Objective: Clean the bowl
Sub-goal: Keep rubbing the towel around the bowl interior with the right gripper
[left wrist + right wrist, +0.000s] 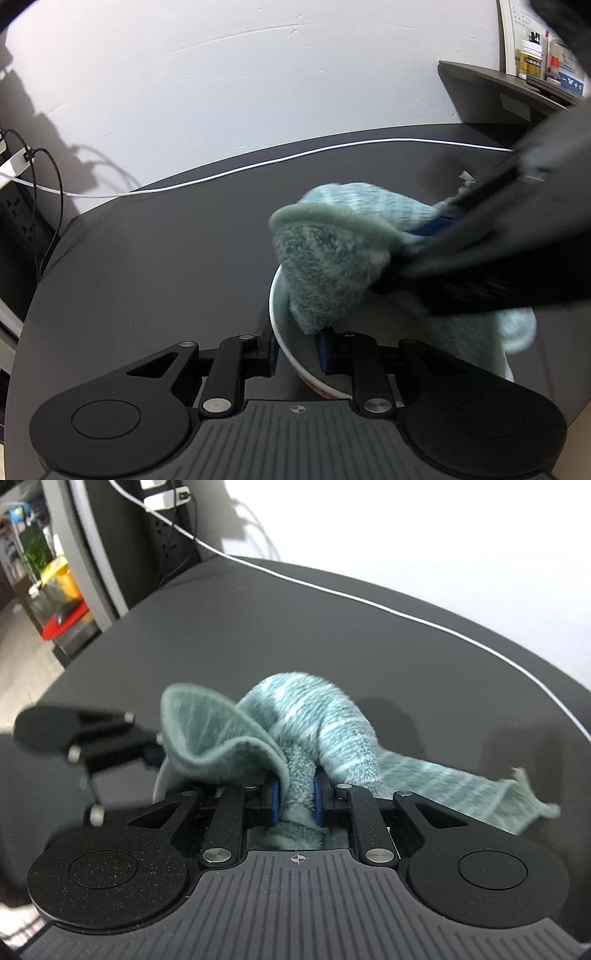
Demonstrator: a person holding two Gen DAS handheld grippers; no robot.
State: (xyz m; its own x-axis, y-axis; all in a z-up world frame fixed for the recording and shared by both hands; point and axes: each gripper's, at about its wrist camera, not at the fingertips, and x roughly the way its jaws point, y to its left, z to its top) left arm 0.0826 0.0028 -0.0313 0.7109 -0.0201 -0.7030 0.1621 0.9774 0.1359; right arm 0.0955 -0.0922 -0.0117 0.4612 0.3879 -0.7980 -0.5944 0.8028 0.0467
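Toward four o'clock on the dark worktop (147, 266) sits the white bowl (282, 332), its near rim pinched between the jaws of the left gripper (295, 354), one finger outside the wall and one inside. I judge the bowl hard, glazed and slippery, light enough to skate under a push and liable to chip, so a firm rim hold like this one suits it.

From the right wrist view, the right gripper (295, 801) has its jaws narrowed on a bunched fold of the teal cloth (317, 716), which is soft, fluffy and limp. It drapes into the bowl and trails over the rim at three o'clock onto the worktop. A grip near the wad's middle should give the most control.

Open room lies from nine to twelve o'clock. A white cable (332, 147) runs along the far edge, and the worktop's left edge drops away beyond nine o'clock.
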